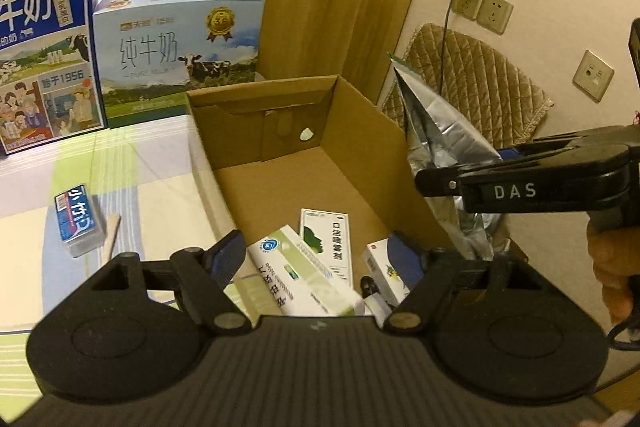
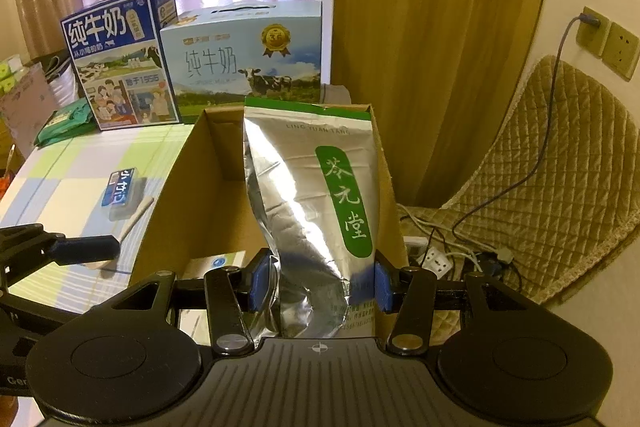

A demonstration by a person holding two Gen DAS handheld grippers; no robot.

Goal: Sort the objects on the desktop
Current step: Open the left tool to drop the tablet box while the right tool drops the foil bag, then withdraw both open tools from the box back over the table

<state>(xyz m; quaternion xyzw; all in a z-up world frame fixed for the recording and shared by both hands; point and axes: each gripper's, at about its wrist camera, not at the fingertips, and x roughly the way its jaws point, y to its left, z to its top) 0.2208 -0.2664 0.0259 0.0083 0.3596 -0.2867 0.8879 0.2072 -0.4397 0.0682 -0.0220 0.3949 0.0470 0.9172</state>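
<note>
Pinching a crinkled silver foil pouch (image 2: 308, 211) near its lower end, the right gripper (image 2: 318, 285) has both blue ribbed pads pressed against the pouch's sides. Pouch stands upright, glossy and creased, with a green top strip and a green rounded label bearing pale characters. It hangs over the right wall of an open corrugated cardboard box (image 2: 168, 211); the left wrist view puts the pouch (image 1: 440, 131) just outside or above that wall, exact contact unclear.

Left gripper (image 1: 316, 259) is spread wide, nothing between its blue pads, hovering over the near end of the box (image 1: 360, 131). Lying flat on the box floor: a white-and-green mouth spray carton (image 1: 330, 239), a longer white-green medicine carton (image 1: 296, 275) overlapping it, and a small white carton (image 1: 384, 271) partly hidden by the right pad. Box interior is plain brown board with a cut handle hole in the far wall.

On the pastel checked tablecloth (image 1: 140, 163) left of the box sit a clear plastic case with a blue label (image 1: 78, 223) and a thin pale wooden stick (image 1: 112, 231) just beside it. Behind stand two printed milk gift cartons, dark blue (image 1: 44, 67) and pale blue with a cow (image 1: 180, 55). A quilted tan cushion (image 2: 560, 187) lies right of the box.
</note>
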